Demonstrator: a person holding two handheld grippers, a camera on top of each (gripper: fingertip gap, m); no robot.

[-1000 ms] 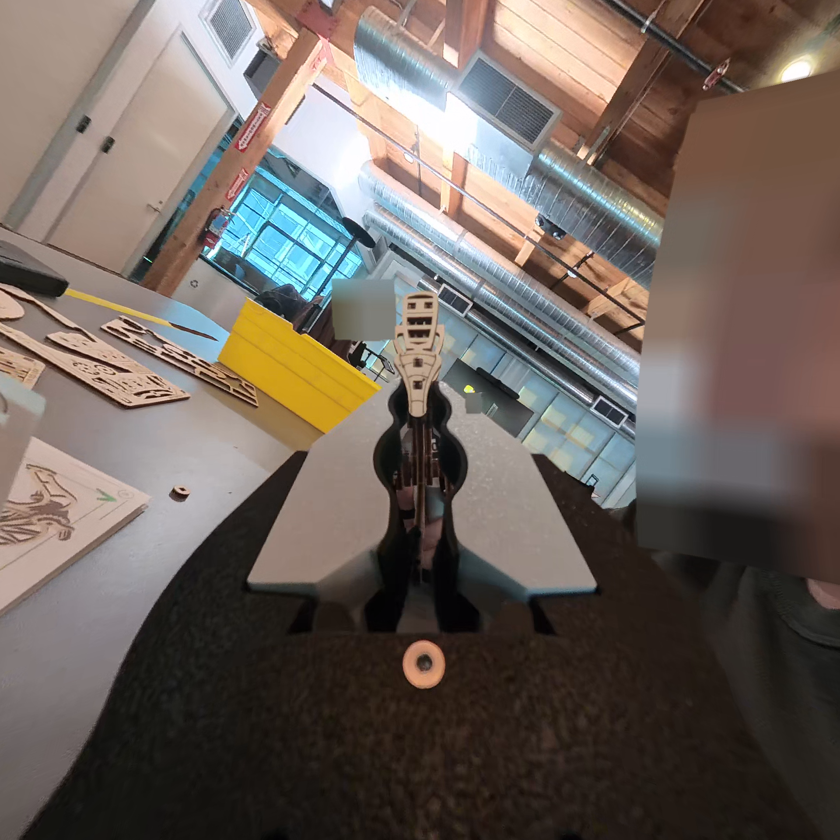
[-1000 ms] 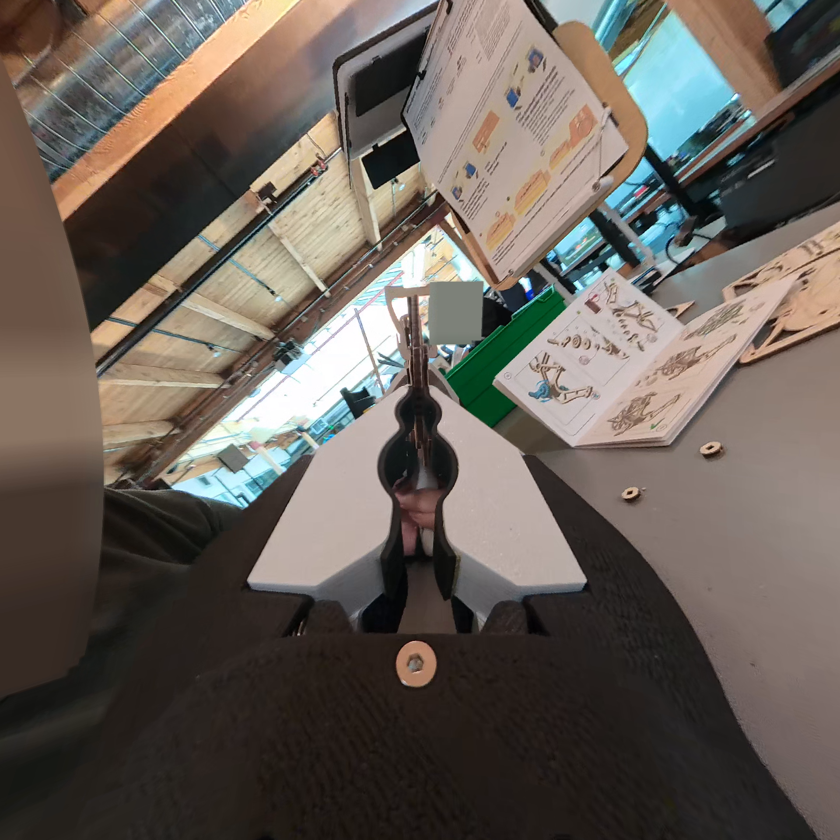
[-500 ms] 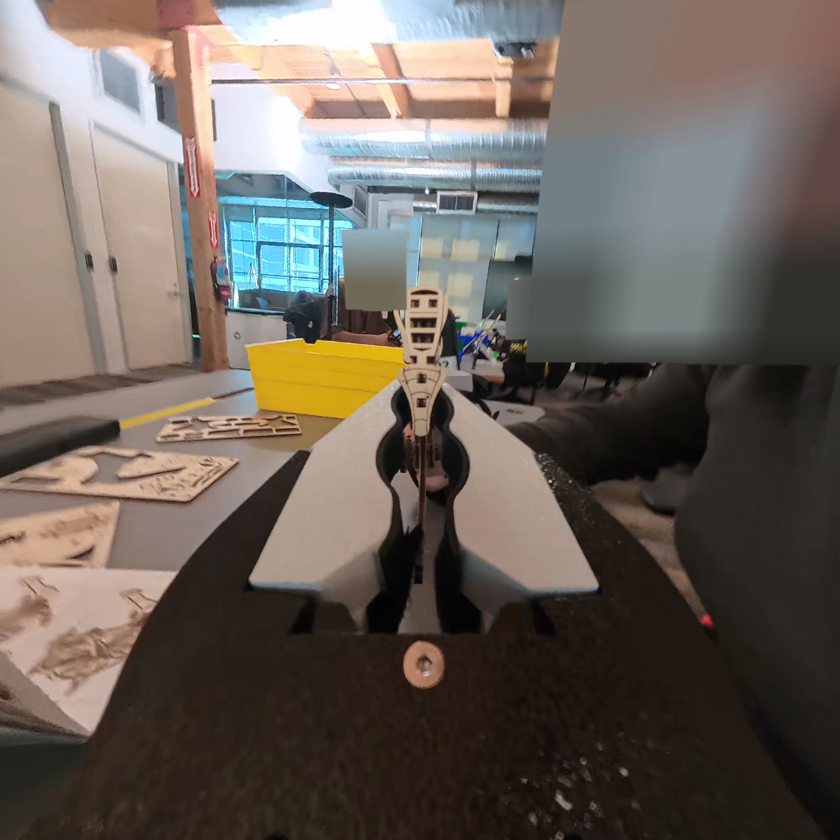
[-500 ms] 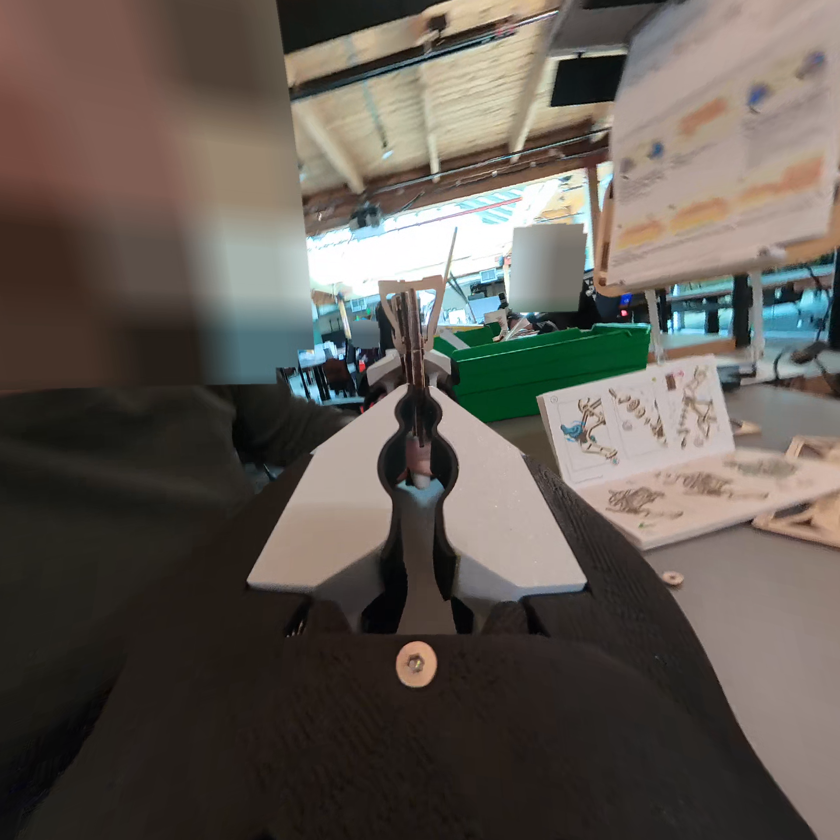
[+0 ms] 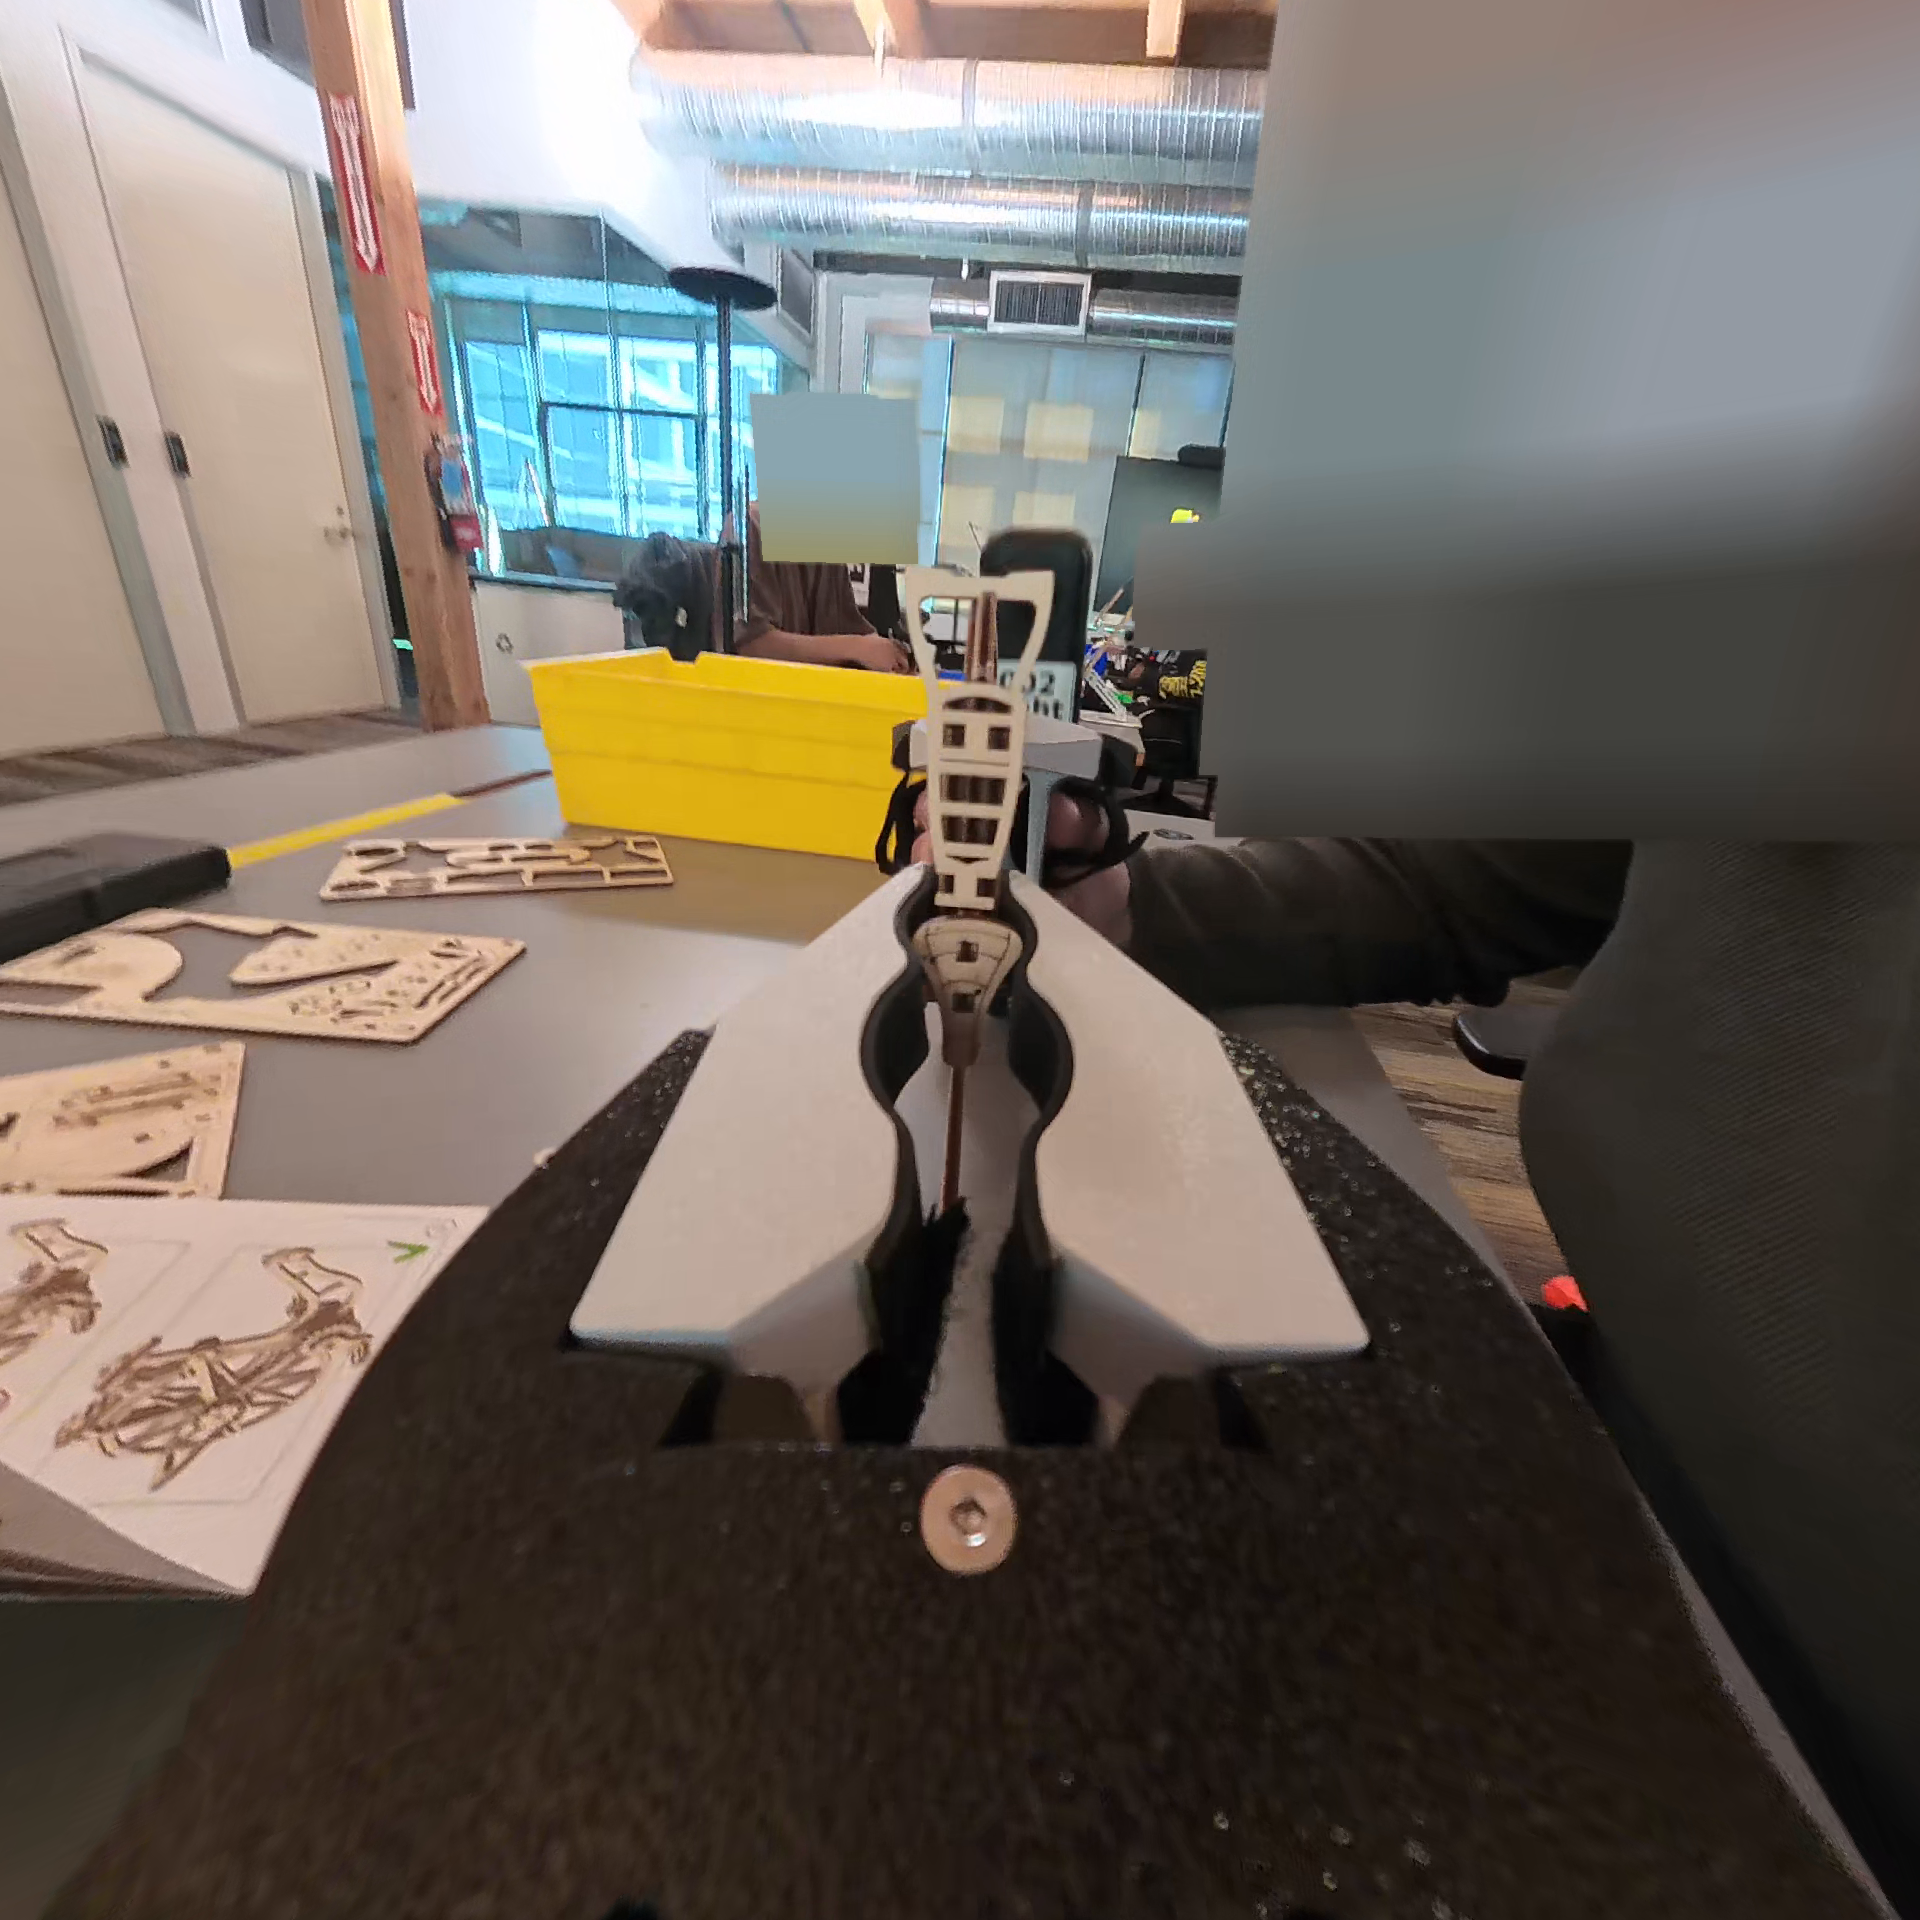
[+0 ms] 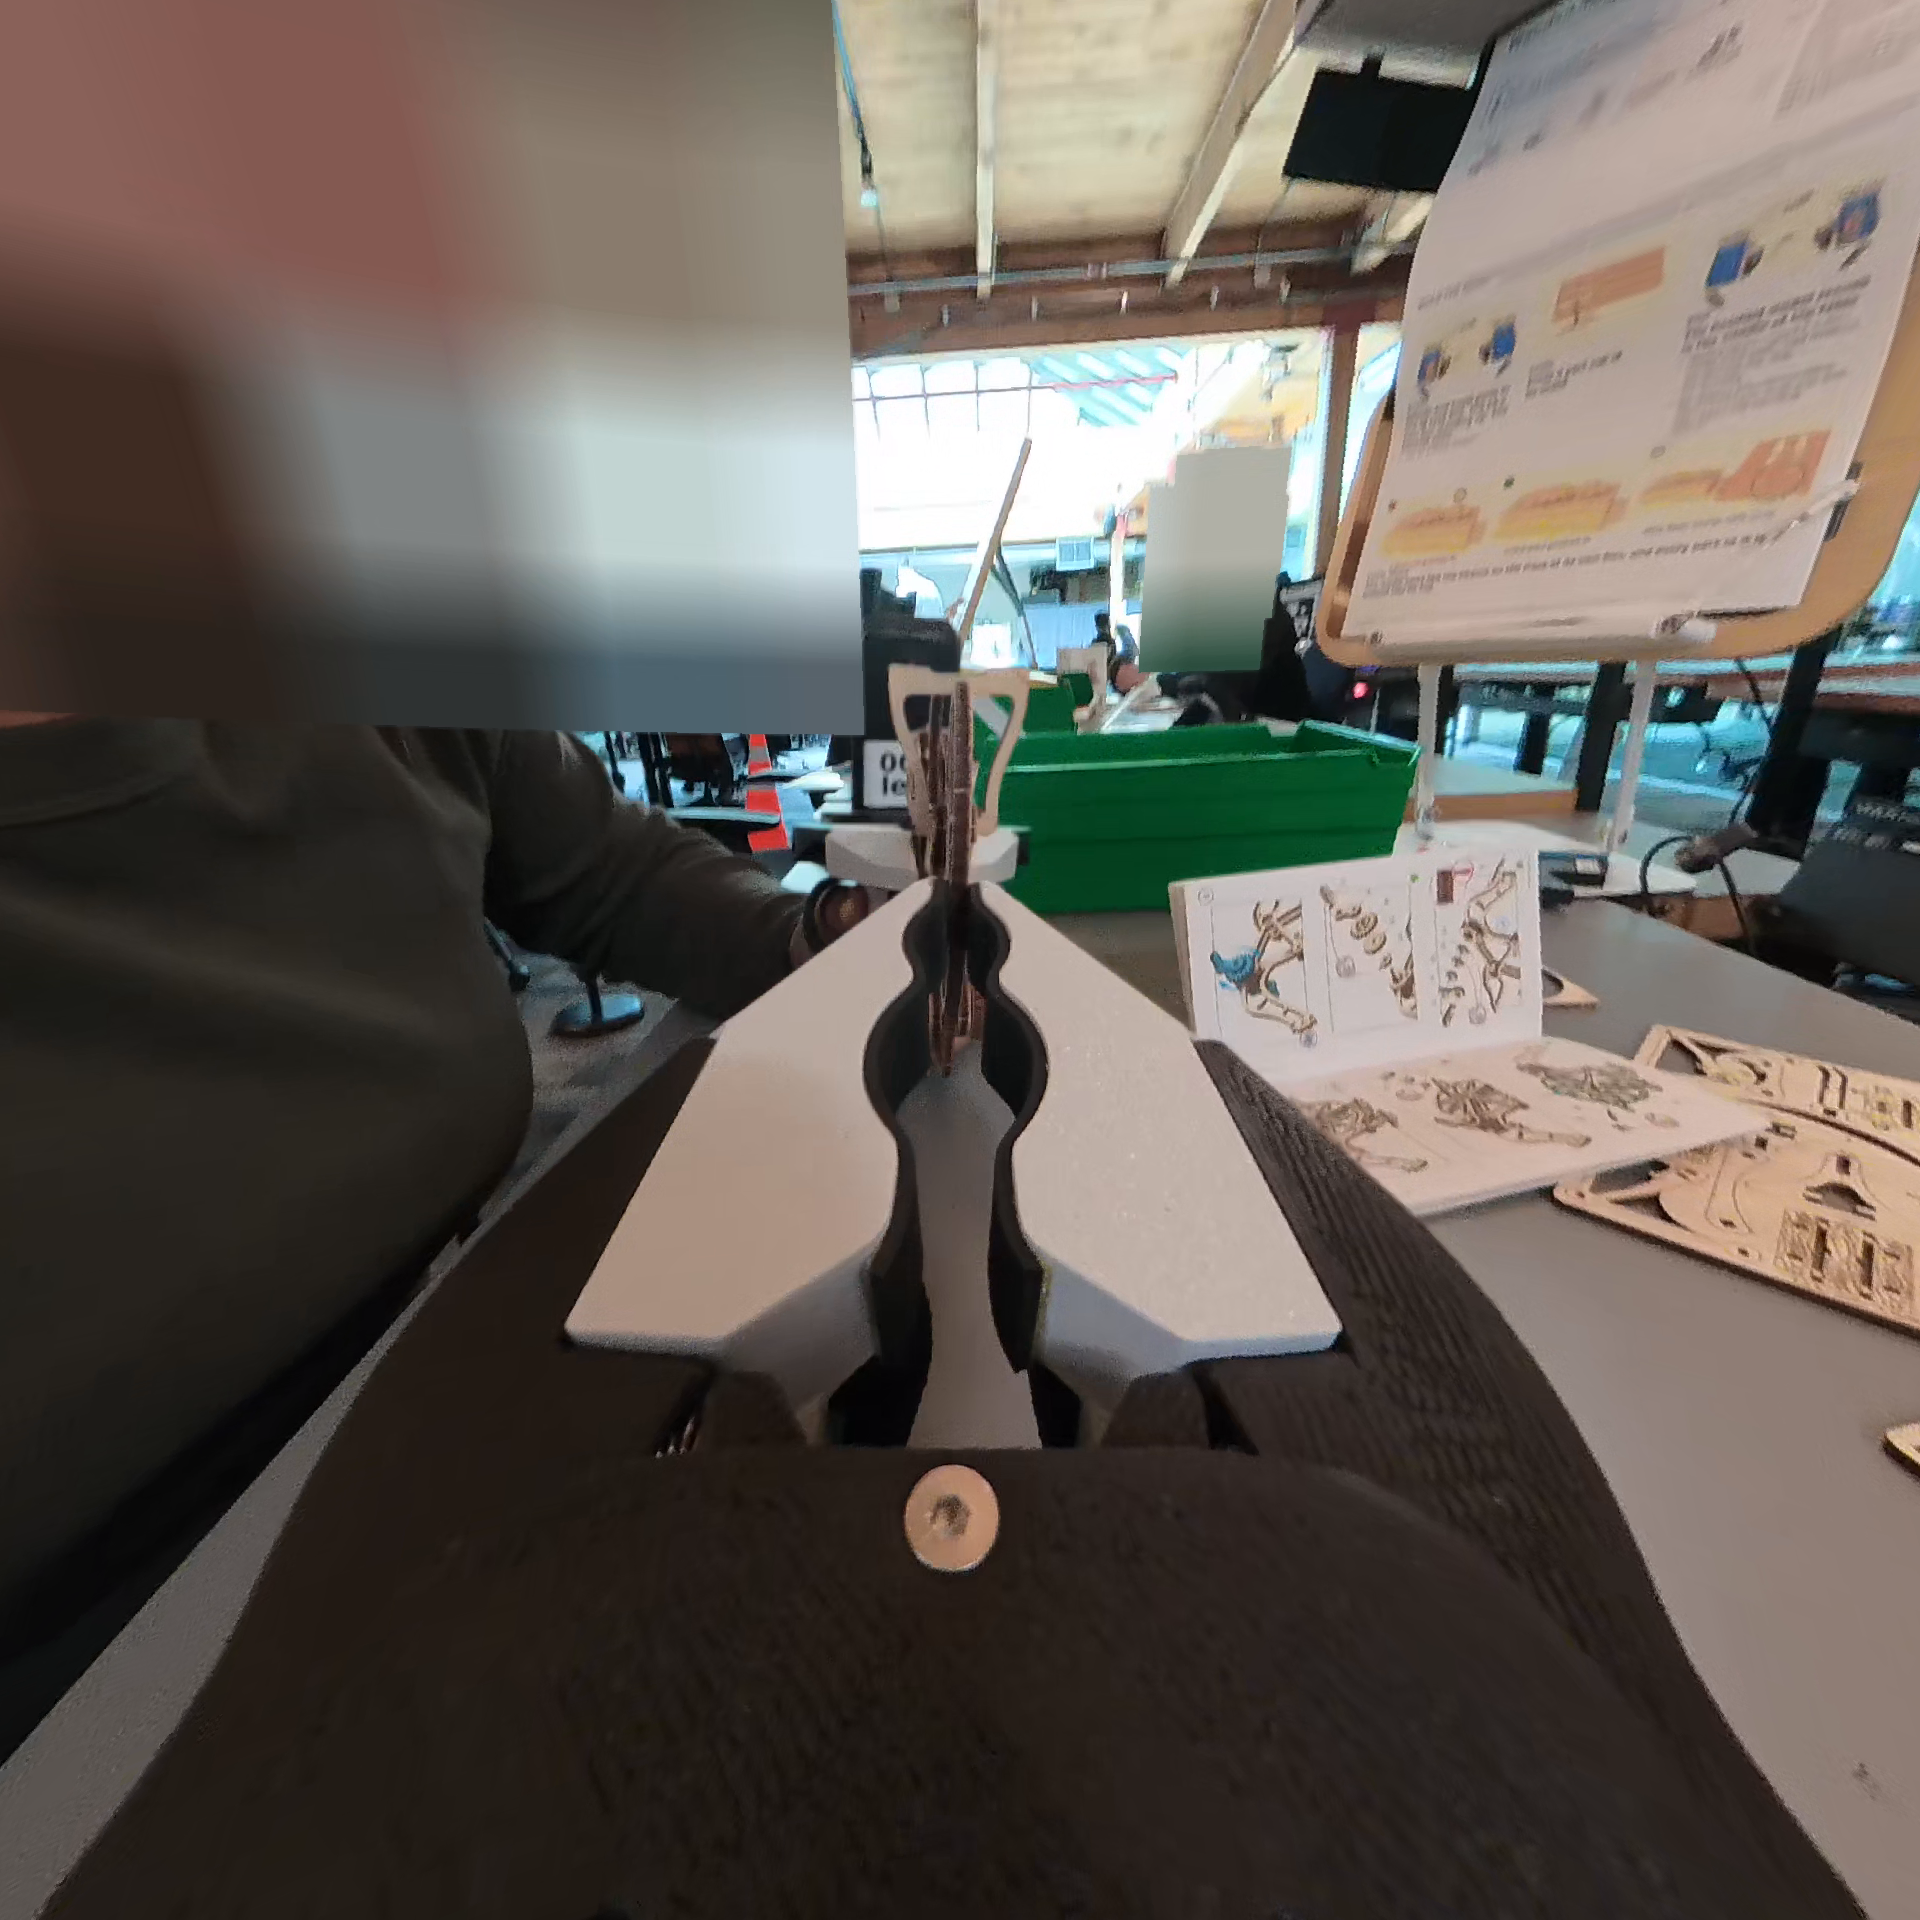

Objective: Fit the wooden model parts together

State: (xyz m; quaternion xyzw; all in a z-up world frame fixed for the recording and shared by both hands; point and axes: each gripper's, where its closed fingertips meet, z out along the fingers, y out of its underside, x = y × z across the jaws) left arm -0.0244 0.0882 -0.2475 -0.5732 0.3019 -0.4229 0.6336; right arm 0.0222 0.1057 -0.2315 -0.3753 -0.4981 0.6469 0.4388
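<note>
My left gripper (image 5: pixel 966 896) is shut on a pale wooden slotted strip (image 5: pixel 972 792) that stands upright out of the fingertips. My right gripper (image 6: pixel 951 894) is shut on a wooden forked part (image 6: pixel 951 748) with dark laser-cut edges, also upright. The two grippers face each other above the table's near edge. In the left wrist view the forked part (image 5: pixel 979 623) stands just behind the strip, with the right gripper's fingers (image 5: pixel 1055 774) below it. In the right wrist view the left gripper's fingers (image 6: pixel 883 854) show behind my part. I cannot tell whether the two parts touch.
On the grey table (image 5: pixel 499 1081) lie wooden cut-out sheets (image 5: pixel 260 971), an open instruction booklet (image 5: pixel 208 1340) and a yellow bin (image 5: pixel 717 748). The right side has a green bin (image 6: pixel 1195 800), a booklet (image 6: pixel 1371 966), a wooden sheet (image 6: pixel 1766 1174) and an instruction board (image 6: pixel 1621 343). A person's dark sleeve (image 5: pixel 1351 920) is close. The grippers' ends are close to 6 cm from one another.
Both grippers tilted down from facing the ceiling to level and came face to face. Each now shows the other's gripper and part right behind its own. Both stayed shut on their parts.
</note>
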